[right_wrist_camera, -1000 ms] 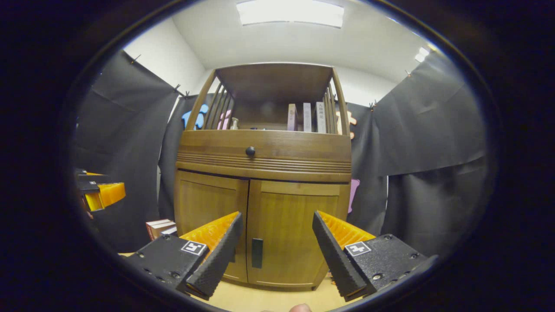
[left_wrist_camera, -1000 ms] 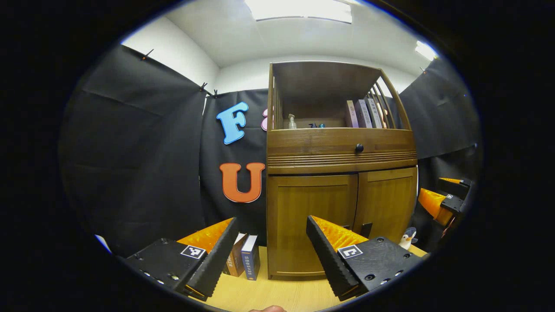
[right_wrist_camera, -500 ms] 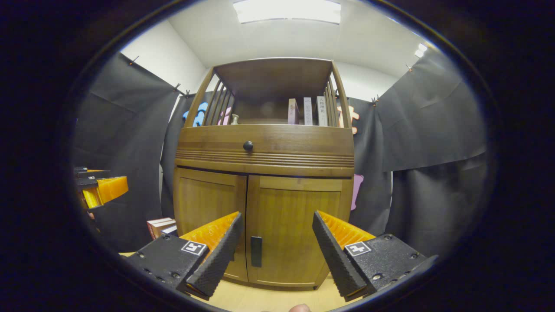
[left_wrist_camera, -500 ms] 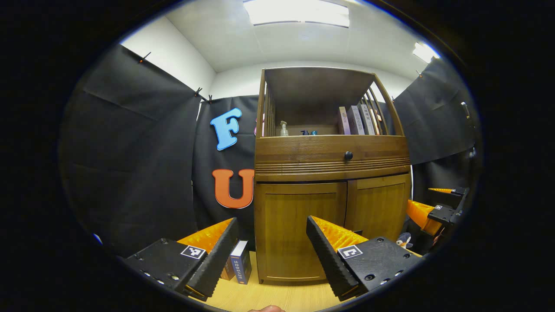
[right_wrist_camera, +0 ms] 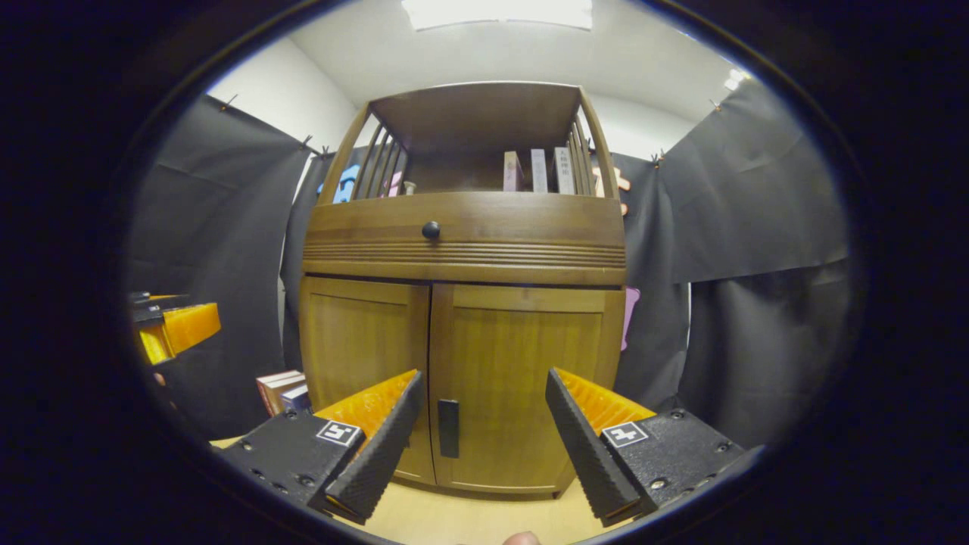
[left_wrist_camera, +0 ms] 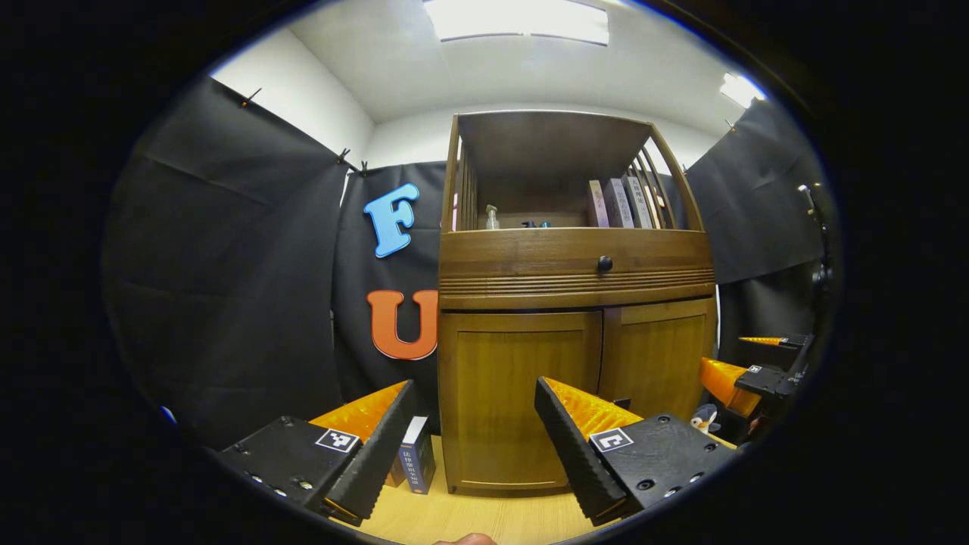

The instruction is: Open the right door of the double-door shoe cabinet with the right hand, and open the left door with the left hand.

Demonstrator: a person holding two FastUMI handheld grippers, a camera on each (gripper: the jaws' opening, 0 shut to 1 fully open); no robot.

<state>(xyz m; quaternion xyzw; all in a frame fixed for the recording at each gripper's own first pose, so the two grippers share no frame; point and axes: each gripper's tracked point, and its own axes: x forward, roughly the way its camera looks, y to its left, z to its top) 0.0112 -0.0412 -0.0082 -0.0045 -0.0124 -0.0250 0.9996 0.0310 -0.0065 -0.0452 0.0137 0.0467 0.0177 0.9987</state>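
The wooden shoe cabinet (left_wrist_camera: 575, 272) stands on a light table with both lower doors closed. In the left gripper view, my left gripper (left_wrist_camera: 475, 439) is open in front of the left door (left_wrist_camera: 518, 397), short of it. In the right gripper view, my right gripper (right_wrist_camera: 481, 435) is open before the right door (right_wrist_camera: 526, 393), and that door's dark handle (right_wrist_camera: 448, 428) shows between the fingers, apart from them. The right gripper (left_wrist_camera: 749, 375) also appears at the right edge of the left gripper view, and the left gripper (right_wrist_camera: 174, 333) at the left edge of the right gripper view.
A drawer with a black knob (right_wrist_camera: 431, 229) sits above the doors. Books (right_wrist_camera: 537, 170) and a small bottle (left_wrist_camera: 492, 218) stand on the open top shelf. More books (left_wrist_camera: 412, 458) stand on the table left of the cabinet, and a penguin toy (left_wrist_camera: 705, 416) to its right.
Both grippers have come closer to the cabinet, which looms larger. The right door's handle has risen between the right gripper's fingers. Both grippers stay open.
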